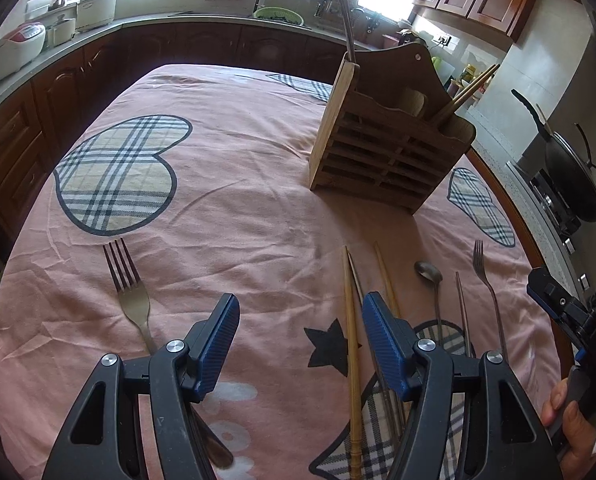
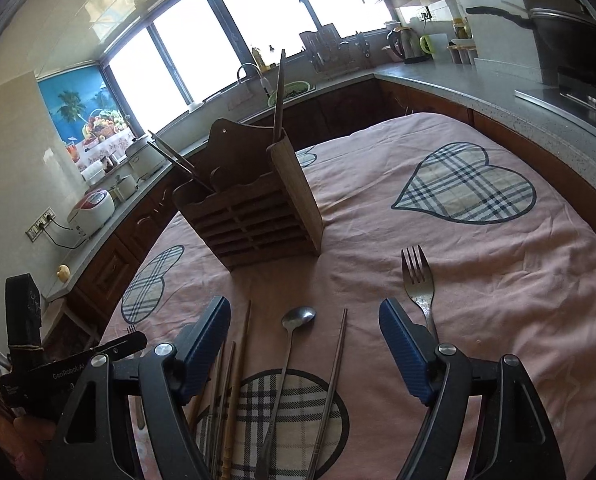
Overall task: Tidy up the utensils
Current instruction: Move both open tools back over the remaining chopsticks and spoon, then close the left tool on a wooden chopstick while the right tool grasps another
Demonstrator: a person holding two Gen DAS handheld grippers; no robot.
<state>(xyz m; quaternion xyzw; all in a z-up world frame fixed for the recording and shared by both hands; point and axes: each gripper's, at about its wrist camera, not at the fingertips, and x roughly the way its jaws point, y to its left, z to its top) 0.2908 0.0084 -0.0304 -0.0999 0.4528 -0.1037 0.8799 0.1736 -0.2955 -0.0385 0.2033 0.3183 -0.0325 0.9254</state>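
Observation:
A slatted wooden utensil holder (image 1: 386,140) (image 2: 254,208) stands on the pink cloth, with chopsticks and a long dark handle sticking out of it. In front of it lie wooden chopsticks (image 1: 352,320) (image 2: 242,344), a metal spoon (image 1: 428,272) (image 2: 298,316), a metal chopstick (image 1: 462,312) (image 2: 338,352) and a slim fork (image 1: 484,276) (image 2: 418,284). A broader fork (image 1: 128,284) lies apart on the left. My left gripper (image 1: 301,300) hovers open over the wooden chopsticks, holding nothing. My right gripper (image 2: 304,306) stands open above the spoon and the metal chopstick.
The table wears a pink cloth (image 1: 238,208) with plaid hearts. Kitchen counters surround it: a rice cooker (image 1: 18,44), a sink (image 1: 278,14), and a wok on the stove (image 1: 570,172). A hand (image 1: 570,420) grips the right gripper's handle at the right edge.

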